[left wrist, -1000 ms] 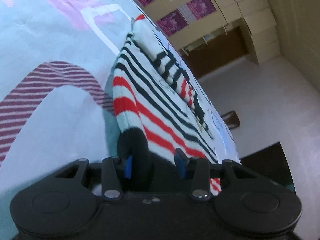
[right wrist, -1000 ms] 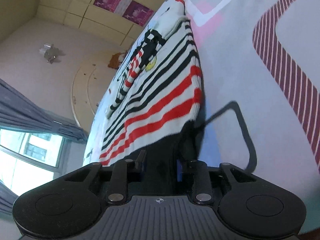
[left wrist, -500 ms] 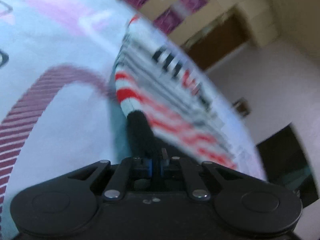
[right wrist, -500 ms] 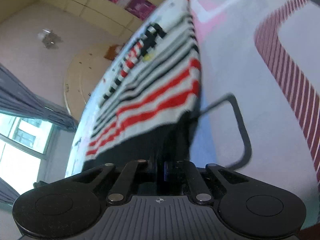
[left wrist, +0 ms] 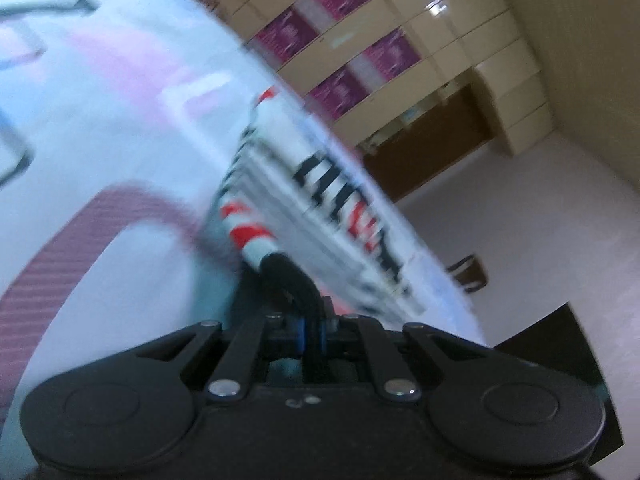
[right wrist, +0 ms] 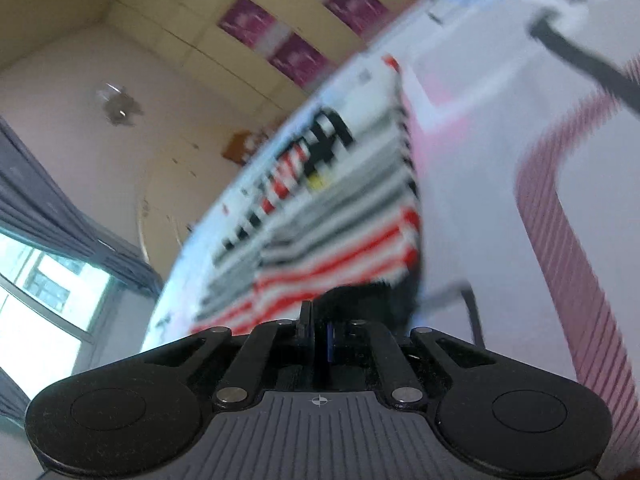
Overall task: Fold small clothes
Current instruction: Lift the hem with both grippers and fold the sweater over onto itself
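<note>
Striped sweater (left wrist: 320, 216): small knit, red, black and white bands, black hem, lying on the patterned bedsheet (left wrist: 100, 128) and stretching straight away from both cameras. Long axis: from the black hem (left wrist: 288, 276) at the near end to the red-trimmed collar (left wrist: 266, 94) at the far end, running roughly in line with each gripper's fingers. Near edge lifted off the sheet, far end apparently down on it, though motion blur makes that hard to confirm.

Left gripper (left wrist: 312, 330): blue pads drawn together with black hem fabric pinched between, at the garment's left corner. Right gripper (right wrist: 320, 336): fingers likewise clamped on the black hem (right wrist: 360, 300), at the right corner, seen in the right wrist view with the sweater (right wrist: 320, 216) spreading ahead and leftward, bedsheet (right wrist: 480, 200) on the right side. Neither hand nearer than the other: each at its own corner of the same edge, garment directly ahead.

Judged step: hem gripped at both corners, ready for carrying forward along the long axis toward the collar, folding the sweater in half. Needed: both hands travelling level and together, hem kept taut between them. Likely trouble: one corner leading, giving a skewed fold, or the soft knit sagging in the middle and bunching on landing.
</note>
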A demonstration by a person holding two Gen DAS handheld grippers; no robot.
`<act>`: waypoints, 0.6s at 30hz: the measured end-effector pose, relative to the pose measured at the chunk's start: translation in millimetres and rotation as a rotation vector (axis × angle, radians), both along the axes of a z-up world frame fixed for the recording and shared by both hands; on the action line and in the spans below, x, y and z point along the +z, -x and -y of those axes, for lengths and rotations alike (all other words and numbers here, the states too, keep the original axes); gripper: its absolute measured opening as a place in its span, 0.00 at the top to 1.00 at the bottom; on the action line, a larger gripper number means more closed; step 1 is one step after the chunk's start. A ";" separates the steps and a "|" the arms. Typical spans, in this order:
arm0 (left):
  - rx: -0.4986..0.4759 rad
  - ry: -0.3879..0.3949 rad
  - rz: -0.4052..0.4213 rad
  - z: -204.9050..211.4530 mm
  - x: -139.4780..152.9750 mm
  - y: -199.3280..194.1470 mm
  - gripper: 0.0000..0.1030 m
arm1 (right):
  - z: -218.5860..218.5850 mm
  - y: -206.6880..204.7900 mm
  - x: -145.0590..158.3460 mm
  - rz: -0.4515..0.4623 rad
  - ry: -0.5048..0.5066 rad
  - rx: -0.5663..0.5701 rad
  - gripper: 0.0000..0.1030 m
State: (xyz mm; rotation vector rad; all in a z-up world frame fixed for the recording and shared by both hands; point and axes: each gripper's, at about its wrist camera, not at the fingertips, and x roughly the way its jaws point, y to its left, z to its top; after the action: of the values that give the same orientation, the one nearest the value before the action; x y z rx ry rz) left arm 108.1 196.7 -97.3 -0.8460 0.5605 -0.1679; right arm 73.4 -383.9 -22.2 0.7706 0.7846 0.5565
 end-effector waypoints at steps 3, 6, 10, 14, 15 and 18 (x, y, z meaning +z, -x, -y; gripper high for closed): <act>0.003 -0.002 0.082 -2.7 30.7 -23.7 0.94 | -4.7 -28.0 29.8 0.077 -0.008 -0.019 0.96; -0.006 -0.011 0.157 -3.6 59.9 -57.5 0.94 | -8.8 -62.4 59.9 0.147 -0.009 -0.047 0.96; -0.026 -0.014 0.220 -5.5 88.0 -118.6 0.94 | -10.9 -120.3 92.2 0.193 -0.023 -0.088 0.96; -0.043 -0.026 0.200 -8.7 91.2 -192.2 0.94 | -19.0 -185.8 107.3 0.179 -0.012 -0.115 0.96; -0.044 -0.032 0.180 -10.5 87.5 -209.9 0.94 | -23.7 -205.3 105.9 0.169 0.004 -0.117 0.96; -0.054 -0.050 0.077 -15.7 59.6 -263.6 0.94 | -37.4 -262.3 81.8 0.095 0.017 -0.124 0.96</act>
State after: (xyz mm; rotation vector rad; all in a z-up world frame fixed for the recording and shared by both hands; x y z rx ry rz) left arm 371.7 212.4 -37.7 -0.7728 0.5136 -0.2341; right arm 335.7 -346.5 59.6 0.7666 0.6487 0.4712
